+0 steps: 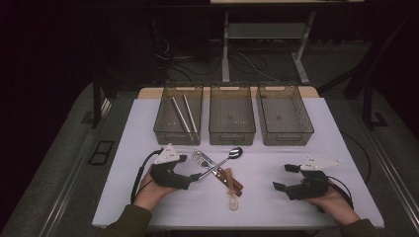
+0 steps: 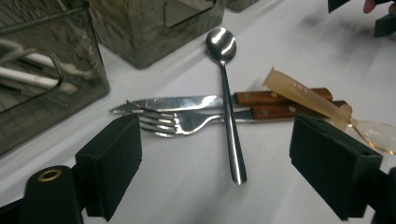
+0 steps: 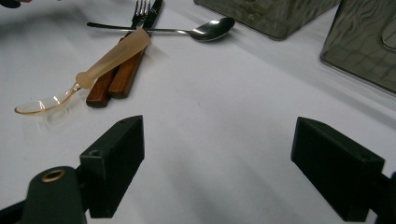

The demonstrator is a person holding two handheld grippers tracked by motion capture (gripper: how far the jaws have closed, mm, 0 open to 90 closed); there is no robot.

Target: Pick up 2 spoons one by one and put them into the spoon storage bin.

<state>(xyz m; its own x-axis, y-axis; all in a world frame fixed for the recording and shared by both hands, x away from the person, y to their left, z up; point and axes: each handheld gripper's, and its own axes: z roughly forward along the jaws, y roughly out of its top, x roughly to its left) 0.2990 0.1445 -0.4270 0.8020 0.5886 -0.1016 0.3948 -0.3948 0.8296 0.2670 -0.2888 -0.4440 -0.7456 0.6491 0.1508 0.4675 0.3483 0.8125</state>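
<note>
Metal spoon (image 2: 227,100): lies on the white tabletop (image 1: 148,128), bowl toward the bins, handle end toward the left tongs; its handle crosses over the fork and the knife.
Fork (image 2: 175,122): lies under the spoon's handle, prongs just in front of one black pad of the left tongs; wooden handle.
Knife (image 2: 173,103): toothed blade lying alongside the fork, touching it; wooden handle beside the fork's.
Plastic spoon (image 3: 88,70): clear amber, its thick handle resting across the two wooden handles, its bowl on the tabletop.
Left tongs (image 1: 193,175): held in the left hand (image 1: 148,190), released; the pads stand wide, one on each side of the metal spoon's handle end, touching nothing.
Right tongs (image 1: 284,177): held in the right hand (image 1: 336,202), released and empty, pads wide over bare tabletop, well apart from the cutlery.
Left bin (image 1: 179,112): clear, at the far side of the tabletop, with two pale sticks (image 1: 183,112) lying in it.
Middle bin (image 1: 231,113): just beyond the metal spoon's bowl.
Right bin (image 1: 283,114): beside the middle bin.
</note>
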